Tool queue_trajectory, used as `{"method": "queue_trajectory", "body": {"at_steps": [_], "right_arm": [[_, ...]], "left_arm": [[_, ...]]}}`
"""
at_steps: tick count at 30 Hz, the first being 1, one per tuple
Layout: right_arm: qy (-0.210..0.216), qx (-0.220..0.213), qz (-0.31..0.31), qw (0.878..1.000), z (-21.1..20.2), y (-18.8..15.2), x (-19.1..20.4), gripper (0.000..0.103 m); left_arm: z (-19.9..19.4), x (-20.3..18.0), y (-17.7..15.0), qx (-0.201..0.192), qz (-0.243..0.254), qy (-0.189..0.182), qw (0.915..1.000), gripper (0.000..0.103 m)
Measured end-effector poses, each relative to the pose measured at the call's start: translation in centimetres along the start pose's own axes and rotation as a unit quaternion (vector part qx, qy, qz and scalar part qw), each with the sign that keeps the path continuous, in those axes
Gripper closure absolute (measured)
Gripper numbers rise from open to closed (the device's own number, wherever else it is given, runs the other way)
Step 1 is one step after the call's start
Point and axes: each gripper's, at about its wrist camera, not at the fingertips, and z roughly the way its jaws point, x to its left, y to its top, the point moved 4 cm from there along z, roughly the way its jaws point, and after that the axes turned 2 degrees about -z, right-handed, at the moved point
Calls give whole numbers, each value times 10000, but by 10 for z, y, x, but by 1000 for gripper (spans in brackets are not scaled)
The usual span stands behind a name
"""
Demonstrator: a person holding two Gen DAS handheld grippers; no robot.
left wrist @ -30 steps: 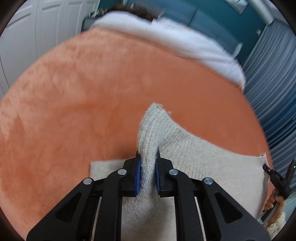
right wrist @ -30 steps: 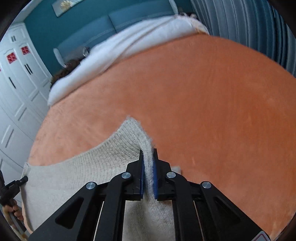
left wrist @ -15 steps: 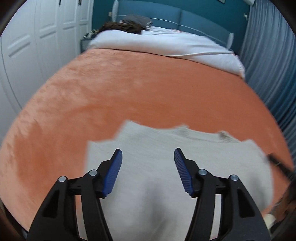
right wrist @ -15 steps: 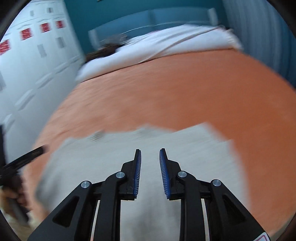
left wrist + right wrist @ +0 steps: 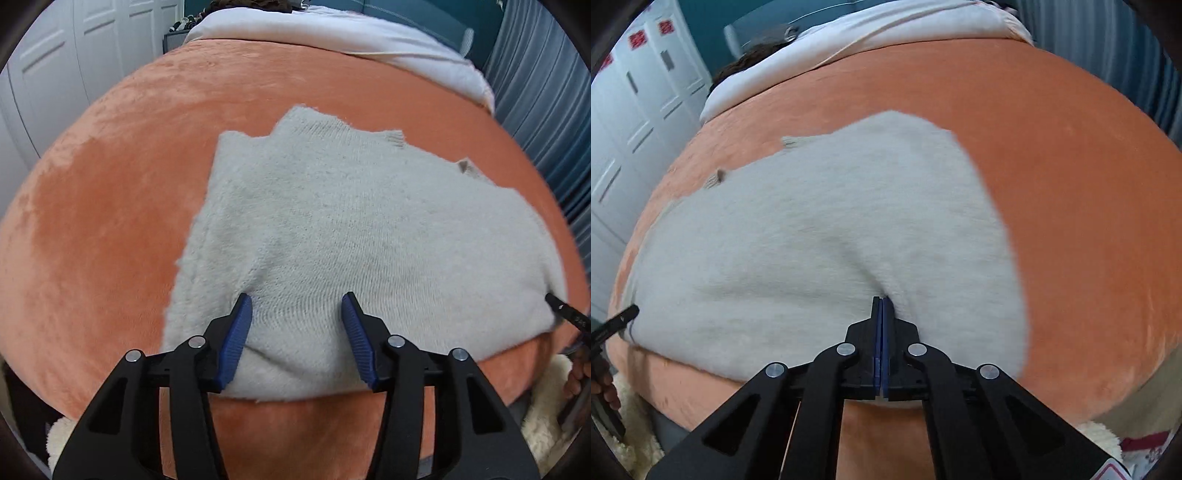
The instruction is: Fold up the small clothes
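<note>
A cream knit sweater (image 5: 362, 229) lies spread on the orange bedspread (image 5: 103, 206), near the bed's front edge. It also shows in the right wrist view (image 5: 812, 236). My left gripper (image 5: 297, 314) is open, its blue pads on either side of the sweater's near part, just above the fabric. My right gripper (image 5: 882, 306) is shut, its tips at a small pucker of the sweater; whether it pinches fabric I cannot tell. The tip of the other gripper shows at the right edge of the left view (image 5: 565, 314) and at the left edge of the right view (image 5: 617, 325).
The orange bedspread (image 5: 1071, 155) covers the bed. A white duvet (image 5: 332, 33) lies at the head, before a teal headboard. White wardrobe doors (image 5: 635, 110) stand to the left, grey curtains (image 5: 546, 96) to the right. A fluffy cream rug (image 5: 543, 417) lies below the bed's front edge.
Both grippers let go of the sweater's raised fold and pulled back to the front edge. The sweater now lies flat. The left gripper opened wide; the right opened, then shut again.
</note>
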Motion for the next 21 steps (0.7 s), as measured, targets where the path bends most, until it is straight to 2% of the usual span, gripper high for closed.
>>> {"method": "queue_trajectory", "body": {"at_steps": [1, 2, 4, 5, 6, 8, 10, 12, 14, 15, 16, 17, 18, 19, 20, 21], "right_arm": [[189, 21, 196, 9996, -5, -2, -10, 103], [129, -8, 238, 9996, -11, -3, -14, 103], [-534, -112, 59, 9985, -20, 0, -5, 103], [-458, -173, 50, 9988, -24, 2, 5, 99], [-268, -233, 63, 9993, -26, 7, 14, 90], [201, -266, -192, 9993, -20, 26, 54, 90], [400, -352, -682, 9962, -8, 47, 101, 90], [643, -300, -940, 9930, 10, 61, 130, 90], [749, -28, -977, 9924, 45, 71, 149, 90], [680, 126, -981, 9928, 59, 73, 148, 91], [496, 189, -948, 9941, 67, 70, 139, 98], [404, 168, -869, 9953, 71, 71, 128, 103], [451, 124, -699, 9965, 70, 72, 110, 103], [518, 85, -514, 9973, 66, 72, 92, 103], [519, 22, -267, 9983, 57, 69, 66, 103], [326, -24, -95, 9994, 50, 70, 42, 103]], "left_arm": [[-2, -4, -2, -9, 180, 110, 9998, 54], [-5, -10, -3, -32, 354, 292, 9989, 54], [-13, -25, 1, -117, 488, 566, 9971, 49], [-18, -32, 5, -186, 440, 460, 9978, 48], [-20, -39, 14, -256, 382, 203, 9987, 48], [-20, -59, 31, -358, 351, -104, 9987, 48], [-12, -78, 55, -459, 408, -190, 9979, 48], [5, -94, 72, -439, 533, -196, 9974, 47], [35, -99, 79, -123, 524, -57, 9985, 47], [49, -95, 78, 54, 482, 22, 9988, 47], [61, -85, 72, 197, 403, 156, 9989, 47], [66, -75, 67, 220, 305, 118, 9992, 47], [63, -63, 63, 113, 154, -112, 9998, 47], [57, -51, 60, 52, 57, -117, 9999, 47], [52, -38, 58, 40, 16, 35, 10000, 47], [45, -25, 57, -13, -21, 89, 10000, 47]]}}
